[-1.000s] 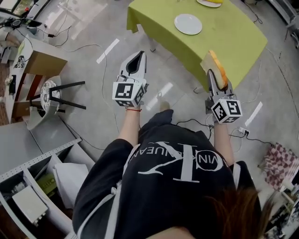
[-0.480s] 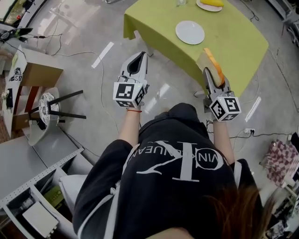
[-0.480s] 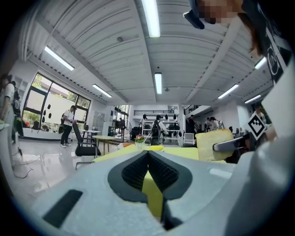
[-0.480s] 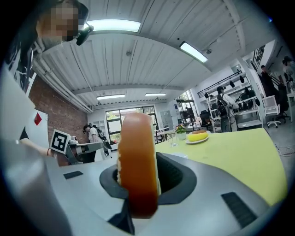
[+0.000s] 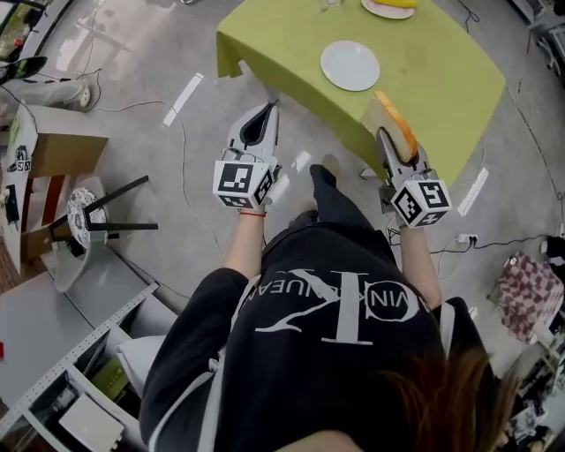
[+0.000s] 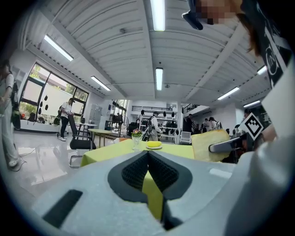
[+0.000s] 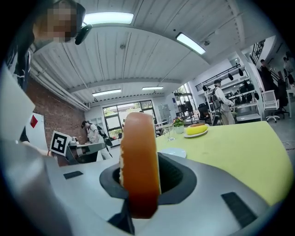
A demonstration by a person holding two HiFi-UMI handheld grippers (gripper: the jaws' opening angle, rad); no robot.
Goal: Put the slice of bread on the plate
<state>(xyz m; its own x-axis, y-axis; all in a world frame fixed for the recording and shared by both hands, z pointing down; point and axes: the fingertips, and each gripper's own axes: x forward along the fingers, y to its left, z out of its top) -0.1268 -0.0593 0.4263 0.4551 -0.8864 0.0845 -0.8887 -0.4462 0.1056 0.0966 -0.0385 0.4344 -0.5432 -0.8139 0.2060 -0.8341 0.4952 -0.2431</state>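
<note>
The slice of bread [image 5: 395, 122] stands on edge, brown crust up, with my right gripper [image 5: 389, 138] shut on it at the near edge of the green table [image 5: 441, 62]. In the right gripper view the bread [image 7: 139, 156] fills the middle between the jaws, and the white plate [image 7: 173, 152] lies just beyond it. From the head view that plate [image 5: 350, 65] sits bare on the table, ahead and left of the bread. My left gripper [image 5: 270, 108] hangs over the floor left of the table, shut with nothing held; its pads [image 6: 138, 171] meet at the tips.
A second plate with yellow food [image 5: 388, 4] and a glass [image 6: 136, 140] stand at the table's far side. A stool [image 5: 88, 216] and shelving [image 5: 53, 353] are at the left. Cables [image 5: 203, 203] run over the floor. People stand in the background.
Both grippers have moved forward toward the green table and a little down. The bread, still held, now sits at the table's near edge, closer to the white plate.
</note>
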